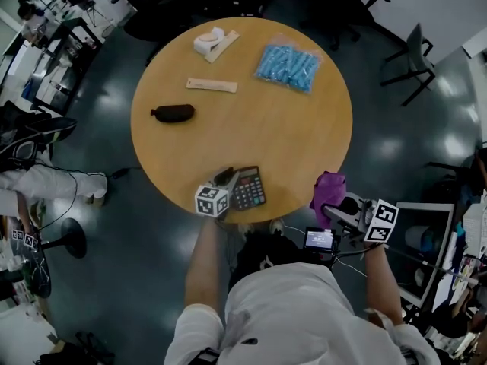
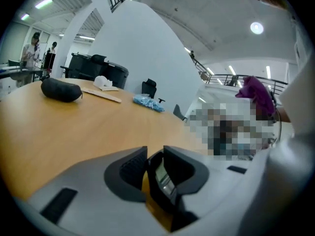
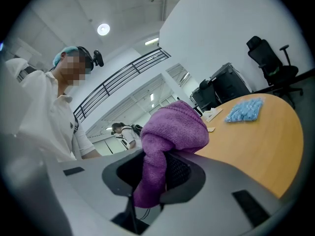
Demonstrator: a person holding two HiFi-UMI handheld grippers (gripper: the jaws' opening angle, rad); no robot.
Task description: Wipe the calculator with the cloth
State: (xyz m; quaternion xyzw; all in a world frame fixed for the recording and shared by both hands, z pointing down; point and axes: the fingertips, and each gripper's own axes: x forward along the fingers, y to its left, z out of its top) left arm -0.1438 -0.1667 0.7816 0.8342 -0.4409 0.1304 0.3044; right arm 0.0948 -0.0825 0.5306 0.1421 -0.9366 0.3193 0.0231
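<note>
A black calculator (image 1: 249,188) lies near the front edge of the round wooden table (image 1: 304,143). My left gripper (image 1: 226,178) is at its left edge. In the left gripper view the calculator's edge (image 2: 162,178) stands between the jaws of the left gripper (image 2: 153,151), leaning on the right jaw, with a strip of table showing beside the left one. The pads do not squeeze it. My right gripper (image 1: 336,204) hovers off the table's front right edge, shut on a purple cloth (image 1: 329,187). The cloth (image 3: 174,127) bunches up out of the right gripper (image 3: 157,156).
Farther back on the table lie a black pouch (image 1: 173,112), a flat wooden stick (image 1: 211,85), a blue packet (image 1: 288,65) and a white roll (image 1: 209,41). Office chairs (image 1: 415,59) stand around the table. A person (image 1: 46,185) sits at the left.
</note>
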